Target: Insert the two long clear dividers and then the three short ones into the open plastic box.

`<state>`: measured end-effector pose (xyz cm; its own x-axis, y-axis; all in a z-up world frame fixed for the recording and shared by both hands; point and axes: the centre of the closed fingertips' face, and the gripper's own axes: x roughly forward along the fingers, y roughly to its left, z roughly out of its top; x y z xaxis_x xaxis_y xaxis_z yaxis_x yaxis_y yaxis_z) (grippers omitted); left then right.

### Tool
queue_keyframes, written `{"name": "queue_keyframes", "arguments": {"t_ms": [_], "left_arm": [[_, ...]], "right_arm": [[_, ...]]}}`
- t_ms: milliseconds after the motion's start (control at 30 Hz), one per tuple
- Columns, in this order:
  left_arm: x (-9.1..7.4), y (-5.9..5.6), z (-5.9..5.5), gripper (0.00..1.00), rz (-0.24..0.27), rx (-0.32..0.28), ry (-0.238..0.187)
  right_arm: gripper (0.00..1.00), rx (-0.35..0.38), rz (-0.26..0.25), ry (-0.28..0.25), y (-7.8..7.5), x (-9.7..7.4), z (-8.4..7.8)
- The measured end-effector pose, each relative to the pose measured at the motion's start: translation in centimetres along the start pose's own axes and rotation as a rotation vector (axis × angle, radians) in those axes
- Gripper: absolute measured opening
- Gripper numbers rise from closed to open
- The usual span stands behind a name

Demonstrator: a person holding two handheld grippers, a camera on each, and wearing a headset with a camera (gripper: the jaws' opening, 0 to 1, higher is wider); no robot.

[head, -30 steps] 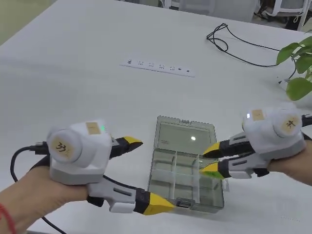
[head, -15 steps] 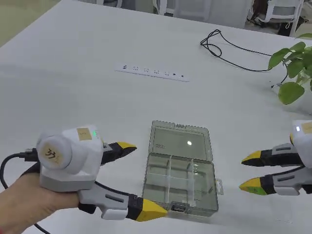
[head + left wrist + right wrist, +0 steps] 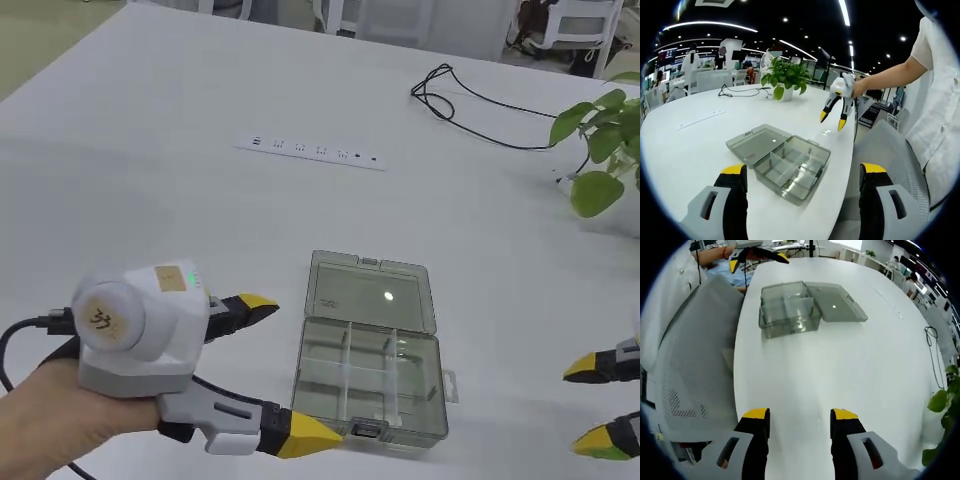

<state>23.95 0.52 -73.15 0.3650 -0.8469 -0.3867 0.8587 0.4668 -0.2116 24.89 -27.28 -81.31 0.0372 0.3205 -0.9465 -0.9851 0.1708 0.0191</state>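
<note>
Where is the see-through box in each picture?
Head view: box low, near the middle.
Left gripper view: box in the middle, a bit low.
Right gripper view: box near the top, middle.
Shared landmark: the plant, at the table's edge.

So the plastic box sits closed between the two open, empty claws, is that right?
No: the plastic box is open, its lid folded back flat, as the head view shows. The left claw and right claw are open and empty.
</note>
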Motion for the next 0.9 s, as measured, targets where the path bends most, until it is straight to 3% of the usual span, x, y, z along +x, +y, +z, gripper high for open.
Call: {"name": "queue_keyframes", "arguments": {"t_ms": [100, 267, 533, 600, 900], "left_arm": [[0.0, 0.0, 0.0, 0.95, 0.002, -0.002, 0.0], [0.0, 0.1, -0.1, 0.95, 0.002, -0.004, 0.003], [0.1, 0.1, -0.2, 0.95, 0.003, -0.009, 0.006], [0.1, 0.1, -0.2, 0.95, 0.001, -0.01, 0.007], [0.3, 0.2, -0.4, 0.95, -0.003, -0.011, 0.008]], "right_arm": [[0.49, -0.047, 0.011, 0.074, -0.1, 0.8, -1.7], [0.49, -0.09, 0.025, 0.128, 0.0, 1.7, -2.8], [0.45, -0.117, 0.029, 0.166, -0.1, 2.4, -3.6], [0.43, -0.127, 0.024, 0.168, -0.7, 2.5, -4.1], [0.38, -0.138, 0.008, 0.17, -0.5, 2.3, -4.0]]}}
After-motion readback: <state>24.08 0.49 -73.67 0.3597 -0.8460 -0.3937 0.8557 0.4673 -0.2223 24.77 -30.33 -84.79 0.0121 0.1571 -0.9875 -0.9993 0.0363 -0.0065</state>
